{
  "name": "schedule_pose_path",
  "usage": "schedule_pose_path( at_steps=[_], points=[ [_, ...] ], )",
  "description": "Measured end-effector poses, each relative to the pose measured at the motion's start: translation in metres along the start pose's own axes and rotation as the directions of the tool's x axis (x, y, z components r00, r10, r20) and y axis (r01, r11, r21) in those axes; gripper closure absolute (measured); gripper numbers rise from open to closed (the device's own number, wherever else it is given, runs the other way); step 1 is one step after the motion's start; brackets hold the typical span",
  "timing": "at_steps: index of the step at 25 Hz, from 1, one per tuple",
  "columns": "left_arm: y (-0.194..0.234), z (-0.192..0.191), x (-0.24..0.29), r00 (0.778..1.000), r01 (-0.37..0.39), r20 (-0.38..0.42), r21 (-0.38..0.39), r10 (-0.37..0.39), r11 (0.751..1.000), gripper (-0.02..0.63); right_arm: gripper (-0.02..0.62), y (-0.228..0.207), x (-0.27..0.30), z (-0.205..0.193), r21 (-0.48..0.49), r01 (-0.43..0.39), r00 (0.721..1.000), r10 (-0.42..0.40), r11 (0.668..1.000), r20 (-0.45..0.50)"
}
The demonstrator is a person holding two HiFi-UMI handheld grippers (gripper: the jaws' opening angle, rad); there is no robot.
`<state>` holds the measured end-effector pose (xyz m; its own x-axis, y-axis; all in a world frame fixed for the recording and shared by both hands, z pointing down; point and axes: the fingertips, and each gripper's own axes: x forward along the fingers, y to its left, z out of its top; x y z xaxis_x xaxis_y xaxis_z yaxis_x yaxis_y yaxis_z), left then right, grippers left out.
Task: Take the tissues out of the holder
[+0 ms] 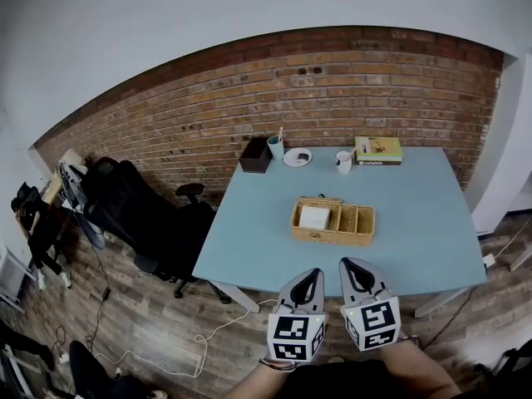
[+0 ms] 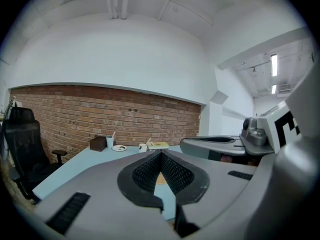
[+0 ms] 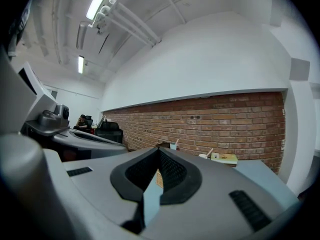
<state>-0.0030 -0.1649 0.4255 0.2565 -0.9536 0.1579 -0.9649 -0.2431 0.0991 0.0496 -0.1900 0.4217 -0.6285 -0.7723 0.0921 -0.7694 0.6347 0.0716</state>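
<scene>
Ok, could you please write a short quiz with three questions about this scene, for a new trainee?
1. True or false: the tissues lie in the left compartment of the basket.
2. Where are the left gripper and the right gripper?
A) inside the basket
B) by the near edge of the table, apart from the basket
C) at the far edge of the table
3. Fill in: both grippers are ___ and hold nothing.
Key: 1 true; 2 B; 3 shut.
</scene>
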Motion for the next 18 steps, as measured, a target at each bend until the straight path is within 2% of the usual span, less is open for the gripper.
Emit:
schedule_pose_path(
  at_steps=[10, 18],
  points=[
    [0.004, 0.009, 0.037, 0.999, -0.044, 0.001, 0.004, 0.044, 0.999, 0.604, 0.592, -0.018, 0.031, 0.005, 0.013, -0.092, 0.995, 0.091, 0.996, 0.025],
    [0.017, 0.004, 0.058, 0.999, -0.048, -0.012, -0.011, 0.048, 0.999, 0.604, 0.594, -0.022, 0.052, -0.011, 0.022, -0.121, 0.993, 0.121, 0.992, -0.012]
  ],
)
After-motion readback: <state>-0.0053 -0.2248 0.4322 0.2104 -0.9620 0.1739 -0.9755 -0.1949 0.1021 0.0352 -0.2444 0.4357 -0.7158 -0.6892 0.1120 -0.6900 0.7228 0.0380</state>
